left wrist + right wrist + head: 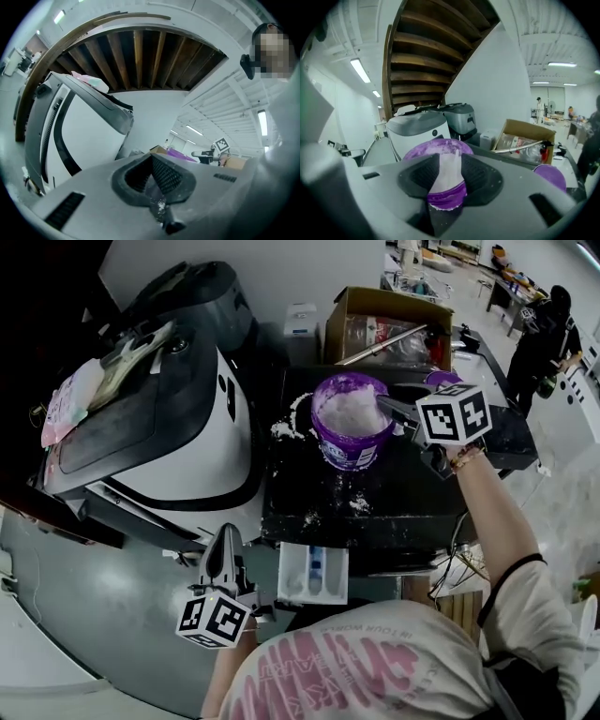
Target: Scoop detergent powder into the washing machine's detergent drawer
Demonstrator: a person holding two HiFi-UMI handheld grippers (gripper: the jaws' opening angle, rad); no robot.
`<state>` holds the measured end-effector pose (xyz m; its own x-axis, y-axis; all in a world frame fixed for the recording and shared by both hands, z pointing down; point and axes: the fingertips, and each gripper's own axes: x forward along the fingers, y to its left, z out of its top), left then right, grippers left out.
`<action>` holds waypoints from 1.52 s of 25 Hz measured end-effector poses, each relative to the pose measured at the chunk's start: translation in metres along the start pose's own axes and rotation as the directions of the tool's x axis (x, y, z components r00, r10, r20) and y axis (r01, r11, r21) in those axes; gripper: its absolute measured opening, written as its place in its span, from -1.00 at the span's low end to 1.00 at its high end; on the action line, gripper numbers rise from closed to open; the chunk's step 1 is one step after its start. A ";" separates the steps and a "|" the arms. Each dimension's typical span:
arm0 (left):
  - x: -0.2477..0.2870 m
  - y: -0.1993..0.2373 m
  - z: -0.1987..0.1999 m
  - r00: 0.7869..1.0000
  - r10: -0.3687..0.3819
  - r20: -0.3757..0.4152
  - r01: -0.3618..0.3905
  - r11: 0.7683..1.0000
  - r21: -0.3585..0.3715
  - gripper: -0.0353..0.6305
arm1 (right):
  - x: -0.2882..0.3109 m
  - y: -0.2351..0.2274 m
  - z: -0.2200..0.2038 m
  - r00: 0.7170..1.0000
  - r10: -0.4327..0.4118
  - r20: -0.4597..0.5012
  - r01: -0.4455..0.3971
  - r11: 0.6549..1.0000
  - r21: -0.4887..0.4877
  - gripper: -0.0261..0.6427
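A purple detergent tub [351,452] full of white powder stands on a black top [412,498]. My right gripper [384,406] reaches in from the right at the tub's rim, jaws open and nothing between them. In the right gripper view the tub [436,147] shows through the gap of that gripper [450,158]. A white detergent drawer [314,574] with blue parts sticks out below the black top's near edge. My left gripper [225,534] hangs left of the drawer, pointing level. In its own view the left gripper [151,160] is shut and empty, with powder specks on the pads.
A white and black washing machine [192,442] with a raised lid stands at the left. Spilled powder [361,505] lies on the black top. A purple lid [441,379] and a cardboard box [389,320] sit behind the tub. A person [546,338] stands far right.
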<state>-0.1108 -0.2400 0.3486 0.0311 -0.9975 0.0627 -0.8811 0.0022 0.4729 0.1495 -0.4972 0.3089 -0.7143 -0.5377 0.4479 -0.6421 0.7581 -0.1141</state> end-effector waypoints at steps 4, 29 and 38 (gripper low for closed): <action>0.006 0.012 -0.001 1.000 0.008 -0.015 -0.008 1.000 -0.014 -0.89 | 0.022 -0.006 -0.001 0.992 -0.017 -0.129 0.004 0.995 -0.104 -0.48; 0.008 0.034 -0.018 0.999 0.036 -0.025 -0.038 0.996 -0.083 -0.89 | 0.068 0.003 0.018 0.966 -0.121 -0.228 0.034 0.935 -0.353 -0.92; 0.001 0.041 -0.022 0.999 0.049 -0.014 -0.050 0.992 -0.114 -0.89 | 0.086 0.021 0.019 0.961 -0.089 -0.263 -0.009 0.937 -0.350 -0.92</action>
<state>-0.1363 -0.2392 0.3870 -0.0055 -0.9952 0.0978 -0.8221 0.0601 0.5661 0.0695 -0.5347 0.3283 -0.5559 -0.4871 0.6736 -0.4981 0.8439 0.1993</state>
